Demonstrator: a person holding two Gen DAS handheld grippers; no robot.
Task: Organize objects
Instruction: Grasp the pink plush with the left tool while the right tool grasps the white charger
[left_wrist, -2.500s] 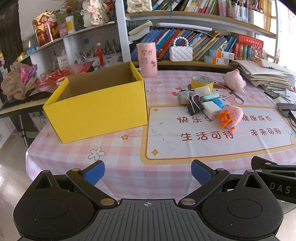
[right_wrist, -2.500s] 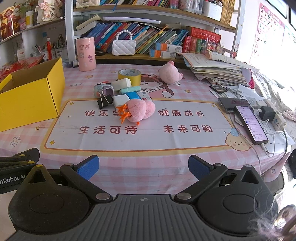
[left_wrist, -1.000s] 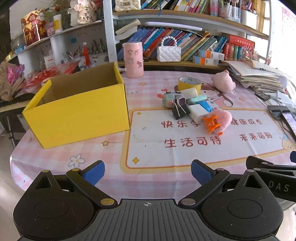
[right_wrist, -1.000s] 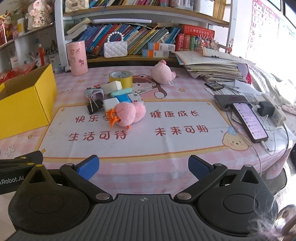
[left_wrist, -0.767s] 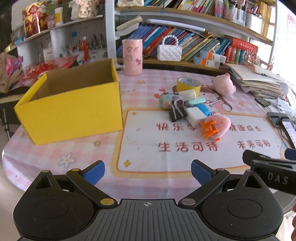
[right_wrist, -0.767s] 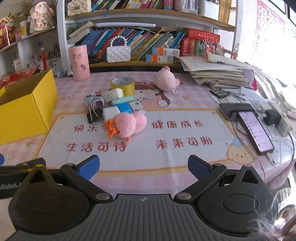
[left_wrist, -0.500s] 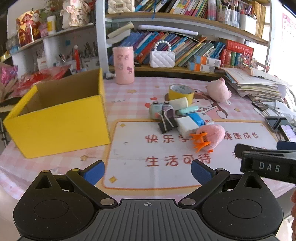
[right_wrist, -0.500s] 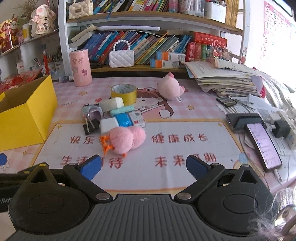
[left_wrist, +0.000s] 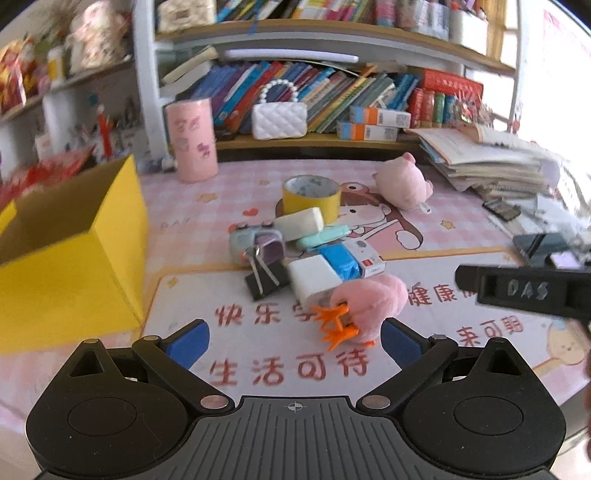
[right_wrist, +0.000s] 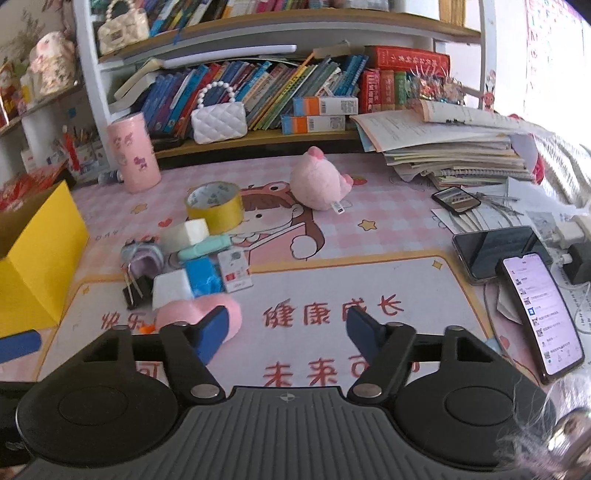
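Since a second ago both tools are seen carried closer to the cluster of small items on the desk (left_wrist: 192, 218). The right tool (right_wrist: 288, 326) is narrowing with nothing between its jaws; the left tool (left_wrist: 295, 339) is spread wide and empty. The pink plush toy (left_wrist: 369, 299) lies just ahead, so a first pickup is judged imminent. The yellow box (left_wrist: 74, 258) stands open at the left; the phones (right_wrist: 535, 295) crowd the right edge.

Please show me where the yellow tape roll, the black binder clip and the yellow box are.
yellow tape roll (left_wrist: 311, 194): left wrist view, on its outer yellow band.
black binder clip (left_wrist: 266, 282): left wrist view, on its black body.
yellow box (left_wrist: 70, 273): left wrist view, on its front wall.
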